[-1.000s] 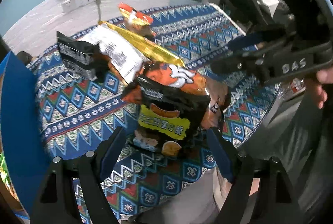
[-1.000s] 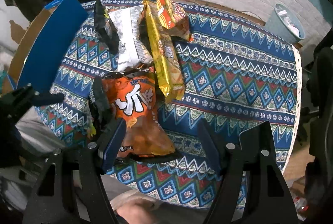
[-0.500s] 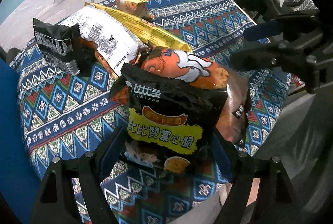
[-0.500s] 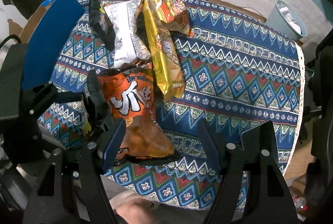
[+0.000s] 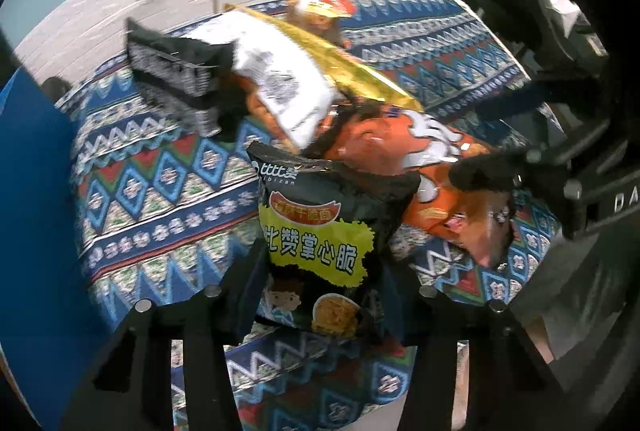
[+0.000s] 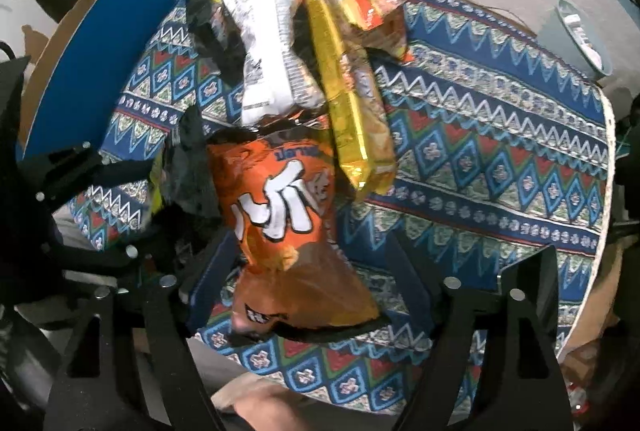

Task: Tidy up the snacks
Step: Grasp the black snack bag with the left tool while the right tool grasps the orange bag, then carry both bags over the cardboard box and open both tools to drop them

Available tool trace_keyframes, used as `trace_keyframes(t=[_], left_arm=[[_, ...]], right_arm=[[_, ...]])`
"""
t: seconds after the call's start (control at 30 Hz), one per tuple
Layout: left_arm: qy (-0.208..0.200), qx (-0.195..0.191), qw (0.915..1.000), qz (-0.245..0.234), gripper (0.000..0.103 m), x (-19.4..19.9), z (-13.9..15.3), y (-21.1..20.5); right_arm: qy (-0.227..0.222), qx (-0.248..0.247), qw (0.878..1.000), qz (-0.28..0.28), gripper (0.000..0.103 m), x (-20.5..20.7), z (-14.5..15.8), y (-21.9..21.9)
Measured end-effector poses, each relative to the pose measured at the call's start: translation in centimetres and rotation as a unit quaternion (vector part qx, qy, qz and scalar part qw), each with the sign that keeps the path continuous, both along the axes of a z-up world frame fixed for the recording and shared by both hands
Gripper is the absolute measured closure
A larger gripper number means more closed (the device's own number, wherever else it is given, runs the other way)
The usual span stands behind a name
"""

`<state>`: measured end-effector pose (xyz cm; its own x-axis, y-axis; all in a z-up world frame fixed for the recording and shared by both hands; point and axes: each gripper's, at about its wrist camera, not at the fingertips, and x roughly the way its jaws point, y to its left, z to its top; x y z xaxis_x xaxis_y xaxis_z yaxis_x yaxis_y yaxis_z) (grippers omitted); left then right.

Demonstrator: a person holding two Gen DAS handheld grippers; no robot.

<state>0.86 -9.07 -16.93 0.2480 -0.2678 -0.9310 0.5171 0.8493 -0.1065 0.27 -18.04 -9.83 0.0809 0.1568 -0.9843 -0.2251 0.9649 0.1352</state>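
On a bench (image 6: 500, 151) under a patterned cloth, right tongs (image 6: 308, 279), still opening, straddle the orange chip bag (image 6: 280, 215) ungripped; left tongs (image 5: 320, 295) are closing on the black noodle-snack packet (image 5: 320, 231), which could slip or crush.

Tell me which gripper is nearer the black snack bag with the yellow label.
Left. The left gripper is closing with the black snack bag between its jaws; the right gripper, opening, straddles the orange bag beside it.
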Motion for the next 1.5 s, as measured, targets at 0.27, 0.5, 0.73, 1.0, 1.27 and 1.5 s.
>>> trace_keyframes(t=[0.27,0.5,0.73,1.0,1.27,1.5], left_arm=[[-0.002,0.003,0.9998,0.019,0.052,-0.1,0.1,1.7],[-0.005,0.010,0.9998,0.014,0.053,-0.2,0.1,1.4],[-0.007,0.010,0.9996,0.024,0.057,0.1,0.5,1.9],[-0.019,0.001,0.9988,0.044,0.062,0.1,2.1,3.2],[-0.048,-0.006,0.9974,0.053,0.064,-0.5,4.2,3.5],[-0.080,-0.008,0.9940,0.074,0.065,-0.4,6.3,4.7]], right_arm=[[0.023,-0.022,0.999,0.031,0.025,0.2,-2.6,1.9],[0.039,-0.033,0.998,0.048,0.025,0.4,-5.5,3.2],[0.033,-0.060,0.995,0.073,0.057,-0.8,-6.0,4.4],[0.006,-0.038,0.998,0.059,0.058,-2.0,-2.8,4.0],[-0.037,-0.025,0.998,0.045,0.058,-2.2,1.1,2.3],[-0.070,-0.020,0.997,0.040,0.058,-1.2,3.8,2.7]])
